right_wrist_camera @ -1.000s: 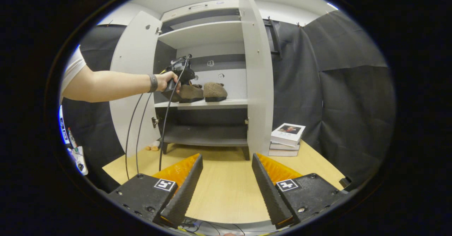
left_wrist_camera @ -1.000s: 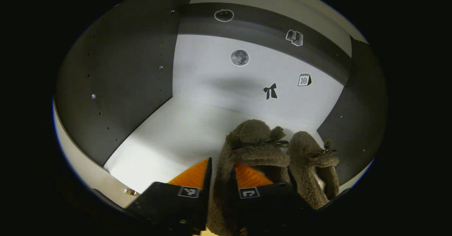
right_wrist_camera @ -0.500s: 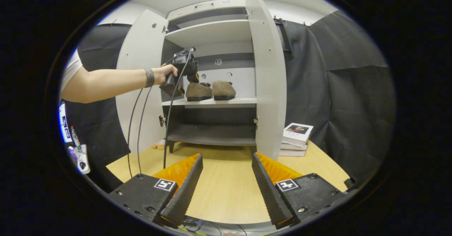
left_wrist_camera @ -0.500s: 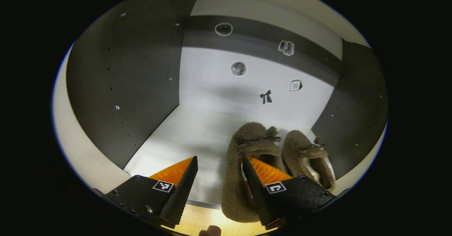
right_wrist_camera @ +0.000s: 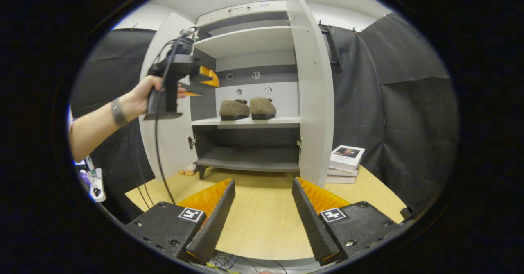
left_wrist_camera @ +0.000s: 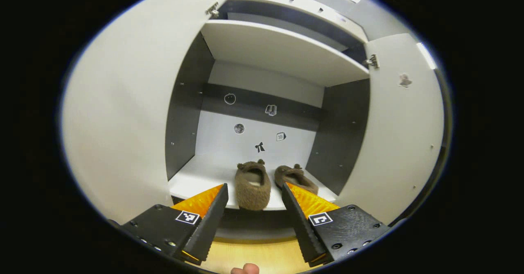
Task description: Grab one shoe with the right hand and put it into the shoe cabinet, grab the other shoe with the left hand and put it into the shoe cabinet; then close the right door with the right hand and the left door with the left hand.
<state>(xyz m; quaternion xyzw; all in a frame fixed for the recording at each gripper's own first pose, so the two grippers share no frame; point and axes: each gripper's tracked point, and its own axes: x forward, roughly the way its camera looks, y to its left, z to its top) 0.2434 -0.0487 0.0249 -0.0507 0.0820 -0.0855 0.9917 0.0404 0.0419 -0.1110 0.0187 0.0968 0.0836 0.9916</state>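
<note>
Left claw [left_wrist_camera: 253, 212]: your fingers stand spread wide with nothing between them; held in front of the open cabinet, clear of the shelf edge; in the right gripper view this claw [right_wrist_camera: 201, 83] sits in your hand [right_wrist_camera: 143, 96] up beside the left door, fingers parted and empty
Right claw [right_wrist_camera: 262, 220]: your fingers stand wide apart, gripping nothing; held low over the tabletop [right_wrist_camera: 262, 212], well apart from the cabinet
Left shoe [left_wrist_camera: 253, 183]: fuzzy brown slipper; resting on the white middle shelf [left_wrist_camera: 192, 180], its heel reaching the shelf's front edge
Right shoe [left_wrist_camera: 295, 177]: matching brown slipper with a small bow; on the same shelf, just beside the first, partly hidden behind your left claw's finger
Pair, right gripper view: both shoes [right_wrist_camera: 247, 108] side by side on the middle shelf
Shoe cabinet [right_wrist_camera: 245, 36]: upright on the tabletop; grey interior, white shelves; small stickers on the back panel
Left door [left_wrist_camera: 123, 114]: swung open
Right door [right_wrist_camera: 313, 93]: swung open, edge toward you
Books [right_wrist_camera: 344, 159]: short stack on the tabletop, just beside the right door
Cables [right_wrist_camera: 157, 151]: hanging from your left claw's handle toward the tabletop
</note>
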